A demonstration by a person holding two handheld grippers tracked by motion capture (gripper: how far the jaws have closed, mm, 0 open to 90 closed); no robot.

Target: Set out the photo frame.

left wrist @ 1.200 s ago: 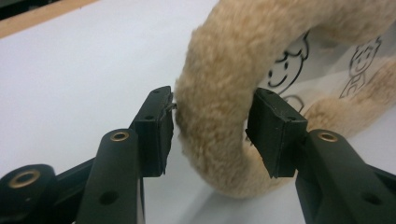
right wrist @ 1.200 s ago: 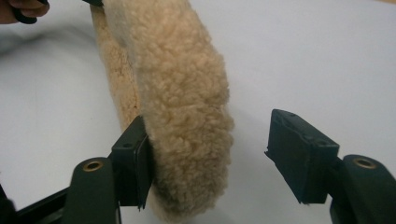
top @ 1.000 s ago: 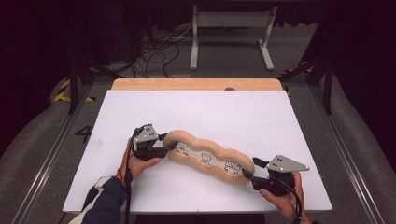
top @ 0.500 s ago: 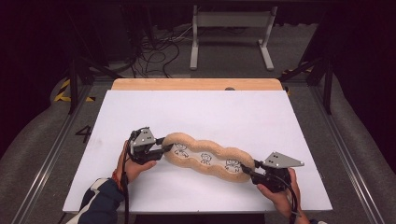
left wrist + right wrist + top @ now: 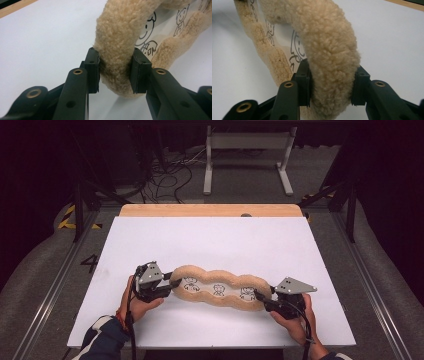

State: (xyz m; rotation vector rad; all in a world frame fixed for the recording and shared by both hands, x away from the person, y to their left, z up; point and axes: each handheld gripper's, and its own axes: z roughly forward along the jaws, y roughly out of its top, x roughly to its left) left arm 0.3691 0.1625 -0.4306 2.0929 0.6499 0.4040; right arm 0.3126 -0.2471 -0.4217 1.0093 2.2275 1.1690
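Sprawling tan fleecy cushion (image 5: 218, 288), cartoon-printed

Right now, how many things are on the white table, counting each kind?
Fluffy tan plush cushion with cartoon drawings: 1
Black two-jaw claws, left claw and right claw: 2
Total: 3

The left gripper (image 5: 171, 286) has slid a little toward the left edge of the surface (image 5: 210, 240), drawing the fleecy mat (image 5: 218, 288) with it. Both grippers' jaws have just been closing, then the right gripper (image 5: 262, 298) eased open slightly, fleece rim between its fingers (image 5: 303, 82).
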